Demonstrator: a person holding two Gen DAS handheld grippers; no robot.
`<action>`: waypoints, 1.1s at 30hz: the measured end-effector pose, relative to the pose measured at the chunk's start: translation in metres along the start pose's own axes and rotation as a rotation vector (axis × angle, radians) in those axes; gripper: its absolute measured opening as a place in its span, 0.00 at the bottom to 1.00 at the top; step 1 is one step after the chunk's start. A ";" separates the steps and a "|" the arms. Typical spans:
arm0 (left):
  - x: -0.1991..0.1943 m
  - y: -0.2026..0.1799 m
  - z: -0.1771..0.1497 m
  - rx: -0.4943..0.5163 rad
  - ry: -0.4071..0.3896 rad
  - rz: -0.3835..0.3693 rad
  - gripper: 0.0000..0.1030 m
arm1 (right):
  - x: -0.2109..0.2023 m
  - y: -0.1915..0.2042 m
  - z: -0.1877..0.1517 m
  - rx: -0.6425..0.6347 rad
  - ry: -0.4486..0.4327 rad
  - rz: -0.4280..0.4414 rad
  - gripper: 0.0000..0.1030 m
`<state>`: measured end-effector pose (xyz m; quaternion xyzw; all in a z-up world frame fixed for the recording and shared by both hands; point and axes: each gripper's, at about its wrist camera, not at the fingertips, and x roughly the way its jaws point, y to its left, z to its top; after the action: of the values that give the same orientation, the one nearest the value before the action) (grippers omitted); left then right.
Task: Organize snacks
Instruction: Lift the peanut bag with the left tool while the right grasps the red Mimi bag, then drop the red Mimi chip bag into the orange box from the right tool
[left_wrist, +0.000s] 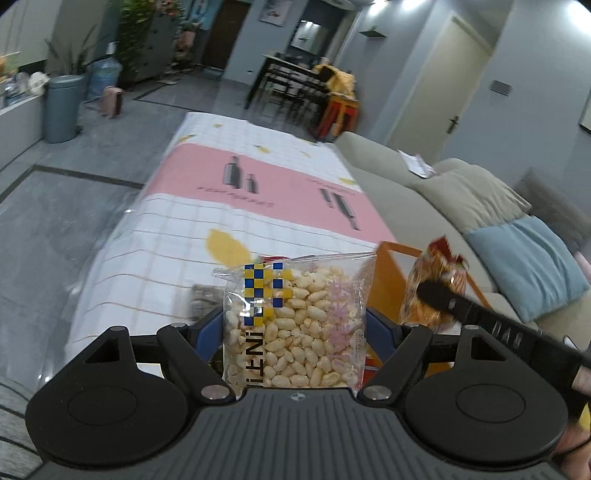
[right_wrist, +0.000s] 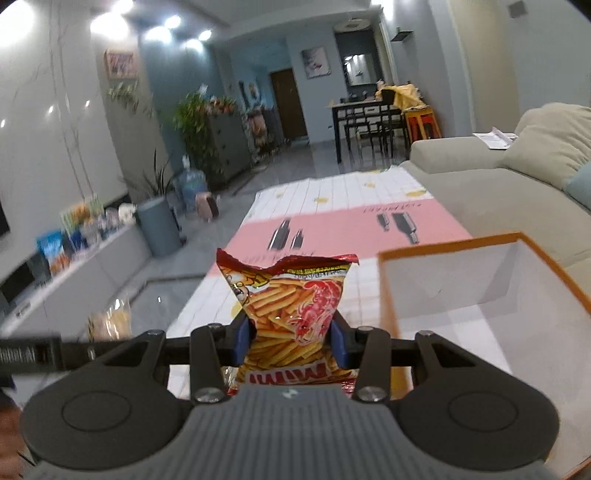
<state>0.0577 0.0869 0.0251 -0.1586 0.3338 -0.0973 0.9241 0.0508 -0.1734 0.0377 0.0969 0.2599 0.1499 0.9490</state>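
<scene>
Shrimp-stick snack bag (right_wrist: 291, 317), red and orange, stands upright between the blue pads of the right gripper (right_wrist: 291, 341). Pads press its waist in from both sides, so it is pinched and held clear of the tablecloth. Long axis runs bottom to top, along the fingers and away from the camera; torn-looking top edge is furthest out.

Key relation: the orange-rimmed box (right_wrist: 480, 291), white inside and open at the top, sits just to the right of this bag and slightly beyond it. Likely next move is a carry rightward over the near rim, then release. Right hand is the nearer one to the box.

Puffed-rice bag (left_wrist: 295, 321), clear plastic with a blue-yellow check label, is clamped upright in the left gripper (left_wrist: 295, 332), jaws set fairly wide around its sides. Its long axis also points away along the fingers. From the left wrist view the same box (left_wrist: 388, 273) lies right of and behind this bag, with the right gripper and its snack between.

Below both is the table with the pink-and-white tablecloth (left_wrist: 258, 173); grey sofa (right_wrist: 480, 177) beyond the box.
</scene>
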 end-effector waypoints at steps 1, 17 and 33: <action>0.001 -0.005 0.000 0.006 -0.002 -0.009 0.89 | -0.004 -0.006 0.004 0.013 -0.017 -0.016 0.41; 0.010 -0.062 -0.006 0.060 0.013 -0.119 0.89 | -0.015 -0.143 0.027 0.254 0.140 -0.175 0.41; 0.026 -0.062 -0.019 0.056 0.079 -0.102 0.89 | 0.069 -0.129 0.007 0.180 0.421 -0.089 0.68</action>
<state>0.0608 0.0180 0.0185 -0.1454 0.3585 -0.1597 0.9082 0.1408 -0.2717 -0.0224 0.1359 0.4686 0.1009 0.8670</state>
